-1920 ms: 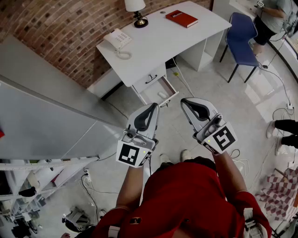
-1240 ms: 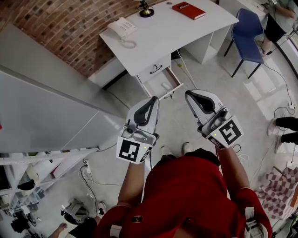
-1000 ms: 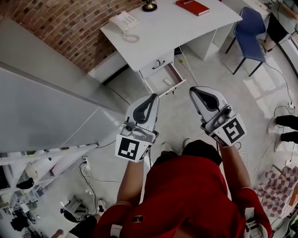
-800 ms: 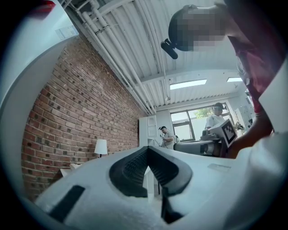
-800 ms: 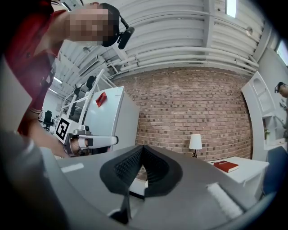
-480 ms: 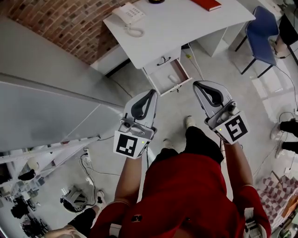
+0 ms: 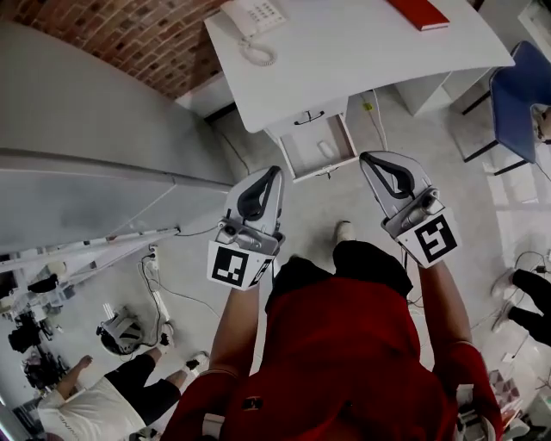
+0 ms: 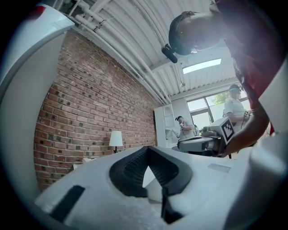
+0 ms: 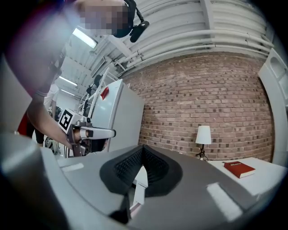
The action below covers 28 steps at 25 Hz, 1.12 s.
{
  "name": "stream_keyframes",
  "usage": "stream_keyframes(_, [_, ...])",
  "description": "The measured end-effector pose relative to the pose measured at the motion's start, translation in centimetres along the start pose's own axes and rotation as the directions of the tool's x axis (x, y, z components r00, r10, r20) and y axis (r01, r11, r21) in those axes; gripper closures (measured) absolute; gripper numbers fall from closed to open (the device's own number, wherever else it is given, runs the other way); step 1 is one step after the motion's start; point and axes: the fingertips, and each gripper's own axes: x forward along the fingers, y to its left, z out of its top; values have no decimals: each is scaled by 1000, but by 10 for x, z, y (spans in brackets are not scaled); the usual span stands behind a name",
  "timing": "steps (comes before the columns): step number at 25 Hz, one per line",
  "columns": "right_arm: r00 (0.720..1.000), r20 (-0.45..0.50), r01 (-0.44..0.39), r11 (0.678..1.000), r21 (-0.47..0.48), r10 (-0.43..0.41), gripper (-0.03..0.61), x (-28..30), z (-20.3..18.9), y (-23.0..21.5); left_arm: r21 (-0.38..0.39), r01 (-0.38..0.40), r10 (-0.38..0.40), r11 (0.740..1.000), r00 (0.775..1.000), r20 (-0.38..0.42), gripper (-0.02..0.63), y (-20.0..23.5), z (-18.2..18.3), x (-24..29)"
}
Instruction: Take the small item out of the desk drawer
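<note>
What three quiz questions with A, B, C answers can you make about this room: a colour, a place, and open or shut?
1. What colour is the book on the desk? A green B red C yellow
2. Where is the small white item? A under the desk B on the book C in the drawer
3. How is the drawer? A open B shut C taken off the desk
Answers: 1 B: its cover shows red. 2 C: it lies inside the drawer. 3 A: it is pulled out, its inside showing.
</note>
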Motion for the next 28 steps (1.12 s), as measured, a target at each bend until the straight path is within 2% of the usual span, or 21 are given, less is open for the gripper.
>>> stream_keyframes(7, [996, -49, -68, 998, 18, 69, 568, 18, -34, -23, -5, -73, 73, 997, 997, -41, 612, 17, -30, 15])
stream_keyframes(14, [989, -115, -97, 995, 5, 97, 568, 48, -73, -29, -14, -86, 85, 996, 994, -63, 612, 44, -62, 17])
stream_keyframes(21, [975, -186, -118, 993, 6, 117, 567, 78, -135, -33, -32, -92, 89, 995, 994, -69, 612, 70, -103, 23])
stream_keyframes(28, [959, -247, -148, 989, -11, 141, 568, 96, -206, -31, -51, -98, 94, 994, 992, -79, 612, 86, -159, 17])
